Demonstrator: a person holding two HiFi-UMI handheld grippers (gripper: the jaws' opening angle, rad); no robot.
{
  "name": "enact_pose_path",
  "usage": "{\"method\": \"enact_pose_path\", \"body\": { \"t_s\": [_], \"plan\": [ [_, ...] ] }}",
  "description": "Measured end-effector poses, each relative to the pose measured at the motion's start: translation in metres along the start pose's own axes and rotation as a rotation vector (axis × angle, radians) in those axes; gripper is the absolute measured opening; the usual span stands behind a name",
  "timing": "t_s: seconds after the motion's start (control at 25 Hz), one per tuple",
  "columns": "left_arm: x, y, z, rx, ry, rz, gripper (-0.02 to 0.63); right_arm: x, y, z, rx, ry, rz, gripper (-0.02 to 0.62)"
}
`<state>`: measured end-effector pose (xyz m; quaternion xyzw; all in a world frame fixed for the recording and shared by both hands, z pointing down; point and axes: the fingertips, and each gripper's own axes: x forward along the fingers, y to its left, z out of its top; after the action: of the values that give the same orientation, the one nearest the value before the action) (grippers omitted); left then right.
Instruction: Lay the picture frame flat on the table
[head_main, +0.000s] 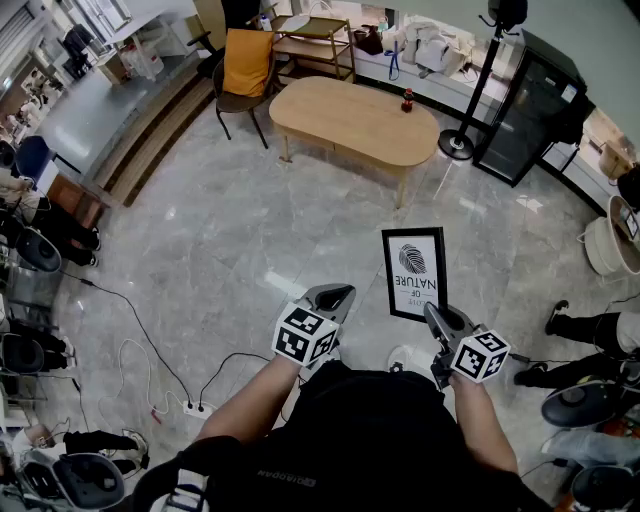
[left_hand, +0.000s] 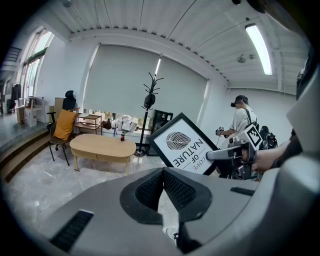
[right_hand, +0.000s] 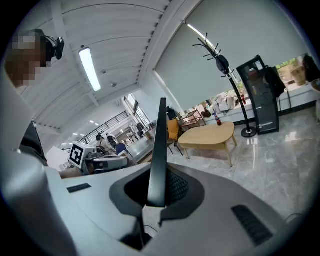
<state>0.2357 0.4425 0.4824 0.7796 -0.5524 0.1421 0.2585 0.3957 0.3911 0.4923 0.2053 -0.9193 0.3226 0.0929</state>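
Here, right fingers (right_hand: 178, 188) pinching picture frame (right_hand: 160, 150) edge; left fingers (left_hand: 149, 189) closed, empty

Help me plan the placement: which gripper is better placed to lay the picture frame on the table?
Right. The right gripper grips the picture frame by its lower edge; the left gripper is shut, holding nothing.

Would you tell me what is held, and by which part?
Right hand-held gripper pinches the picture frame by its lower edge; left hand-held gripper holds nothing.

head: high, steeply down | gripper views: low, forward | shared: table (head_main: 350, 120)
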Motion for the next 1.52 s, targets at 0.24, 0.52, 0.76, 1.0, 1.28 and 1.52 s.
{"method": "enact_pose_path", "body": {
  "t_s": [0.24,0.52,0.76,1.0,1.28,1.52],
  "plan": [
    [-0.005,0.005,-0.001,0.003,-0.008,0.005,0.005,0.002,-0.001,-0.002,-0.002,-0.002,-0.011,0.017],
    [-0.003,0.006,-0.001,0.004,-0.002,0.006,0.005,0.005,-0.001,-0.002,0.000,-0.002,-0.010,0.017],
    [-0.001,0.012,0.009,0.006,-0.023,-0.014,0.005,0.012,0.005,0.008,-0.019,0.001,-0.018,0.017],
    [-0.009,0.025,0.007,-0.001,-0.030,-0.051,0.005,0.027,0.022,0.013,-0.001,-0.030,-0.007,0.017],
    [-0.036,0.070,-0.015,-0.032,-0.015,-0.028,0.005,0.074,0.047,-0.013,0.063,0.037,0.031,0.018],
    [-0.072,0.125,-0.039,-0.090,0.004,0.032,0.005,0.117,0.078,-0.021,0.040,0.086,0.053,0.018]
  ]
}}
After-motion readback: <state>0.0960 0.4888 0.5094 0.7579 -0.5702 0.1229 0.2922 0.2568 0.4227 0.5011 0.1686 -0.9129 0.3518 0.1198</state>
